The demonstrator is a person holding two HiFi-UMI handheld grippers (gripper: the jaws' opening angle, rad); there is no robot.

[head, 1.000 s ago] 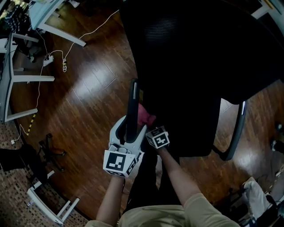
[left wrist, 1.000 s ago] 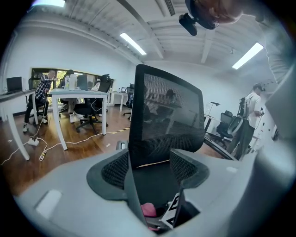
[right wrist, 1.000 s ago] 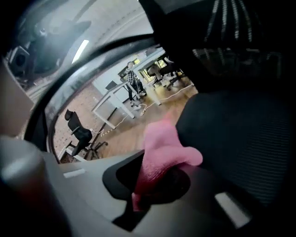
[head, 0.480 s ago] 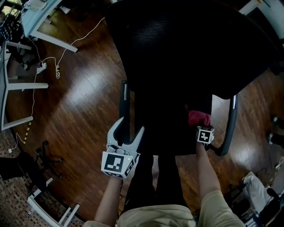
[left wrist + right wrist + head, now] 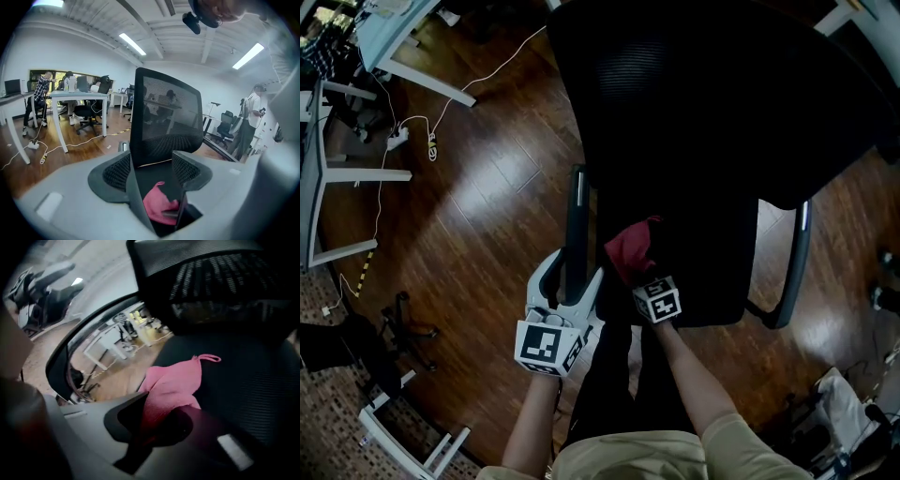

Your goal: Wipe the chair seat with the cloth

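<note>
The left tool [image 5: 570,281] holds nothing. Its jaws stand wide apart, one on each side of the near end of the armrest [image 5: 576,216], probably to keep the seat [image 5: 703,244] from swivelling, though I cannot tell whether they touch it. Just to the right, the pink cloth [image 5: 630,247] sits bunched on the seat's front left corner. The right tool [image 5: 157,420] is clamped on the cloth's near edge and angled down, so a stroke would drag it across.

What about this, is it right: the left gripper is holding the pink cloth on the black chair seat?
No, it is the right gripper that is holding the pink cloth on the black chair seat; the right gripper view shows its jaws shut on the cloth.
</note>
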